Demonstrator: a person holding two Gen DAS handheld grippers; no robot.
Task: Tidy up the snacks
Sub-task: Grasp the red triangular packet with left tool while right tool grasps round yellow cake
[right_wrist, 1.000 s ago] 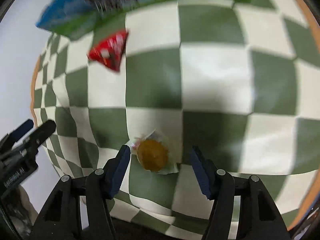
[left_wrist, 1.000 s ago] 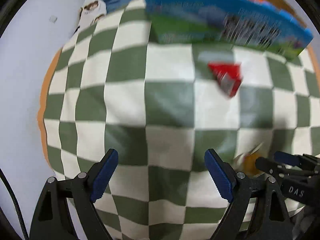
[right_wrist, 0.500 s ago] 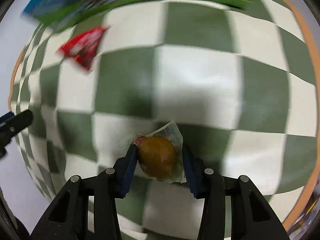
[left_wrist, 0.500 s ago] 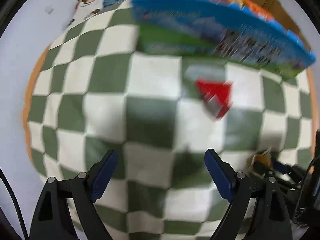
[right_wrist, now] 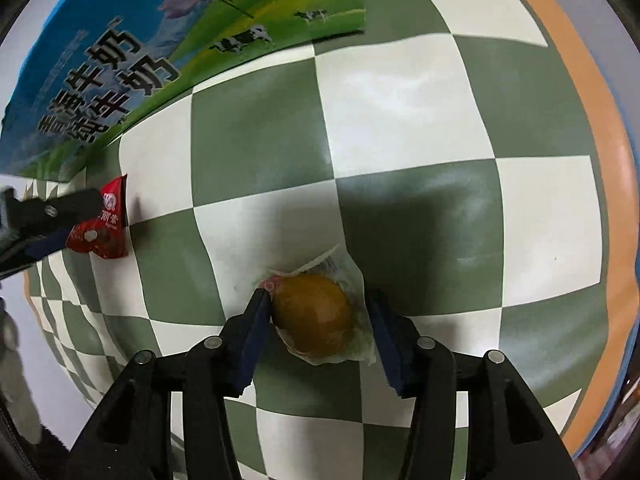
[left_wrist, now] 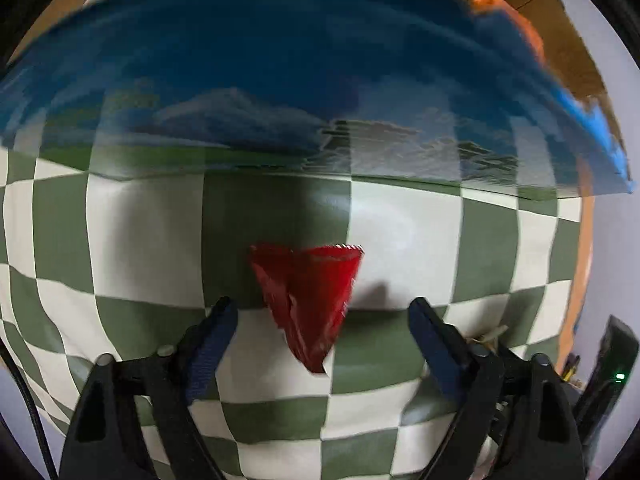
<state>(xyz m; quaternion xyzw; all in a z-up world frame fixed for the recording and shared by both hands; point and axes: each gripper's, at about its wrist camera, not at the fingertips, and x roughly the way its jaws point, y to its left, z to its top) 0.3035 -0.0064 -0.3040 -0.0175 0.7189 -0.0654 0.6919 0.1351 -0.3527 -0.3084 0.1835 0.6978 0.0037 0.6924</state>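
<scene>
Left tongs: the left tongs [left_wrist: 322, 316] are pointed down at the table, jaws standing apart and just narrowed; a red packet [left_wrist: 310, 300] is seen between the tips, neither pad pressed on it.
Red packet: a small wedge-shaped wrapper, laid on the checked cloth [left_wrist: 132, 240] just below the box; in the right wrist view the red packet [right_wrist: 106, 220] is found at the far left, partly covered by the left tongs [right_wrist: 52, 220].
Box: a large blue and green box [left_wrist: 280, 80] is stood along the top of the left wrist view, blurred; in the right wrist view the box [right_wrist: 168, 52] is printed with cows, flowers and dark lettering, and its lower edge is set on the cloth.
Box contents: wrappers in orange and other colours are glimpsed over the top edge; what they are cannot be told.
Right tongs: the right tongs [right_wrist: 316, 320] have just eased slightly wider; a wrapped bun [right_wrist: 314, 314] is set between the pads, the left pad touching it, the right pad against the clear wrapper edge; whether it is firmly gripped cannot be told.
Wrapped bun: a round brown bun in clear plastic, over the cloth, well apart from the red packet.
Table: an orange table [right_wrist: 600, 168] edge is shown beyond the cloth at the right.
</scene>
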